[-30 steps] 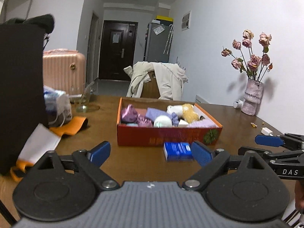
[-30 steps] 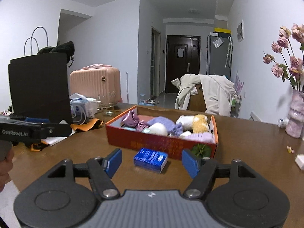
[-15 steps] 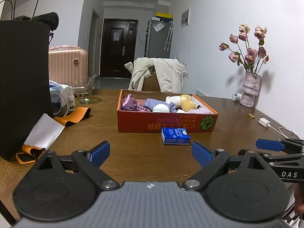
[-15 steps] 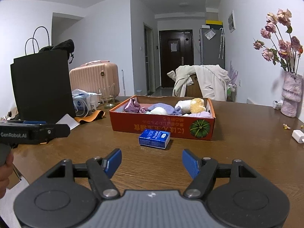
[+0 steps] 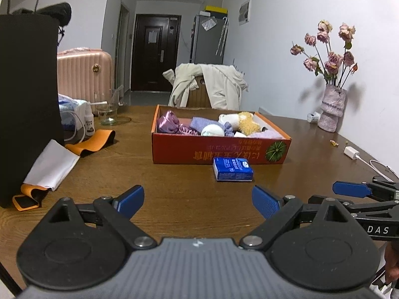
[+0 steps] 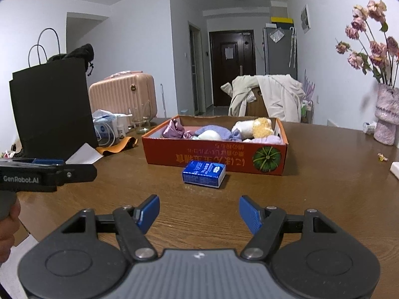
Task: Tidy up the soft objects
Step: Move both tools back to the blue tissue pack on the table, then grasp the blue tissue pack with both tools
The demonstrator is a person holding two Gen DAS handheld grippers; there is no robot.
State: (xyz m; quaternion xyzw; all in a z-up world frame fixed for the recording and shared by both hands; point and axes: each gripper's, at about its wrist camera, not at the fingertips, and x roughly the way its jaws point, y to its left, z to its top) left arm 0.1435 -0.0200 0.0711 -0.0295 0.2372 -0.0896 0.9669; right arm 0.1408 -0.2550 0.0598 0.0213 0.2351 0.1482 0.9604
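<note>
Both claws agape, empty; tissue pack flat, long axis crosswise.

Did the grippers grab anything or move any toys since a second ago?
No. Only the cameras' view shifted slightly. The left gripper and right gripper stay open and empty. The blue packet still lies before the orange box of soft things.

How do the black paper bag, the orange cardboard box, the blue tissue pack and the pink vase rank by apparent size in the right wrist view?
1. Black paper bag, though it stands nearer
2. Orange cardboard box
3. Pink vase, partly cut off
4. Blue tissue pack
</note>
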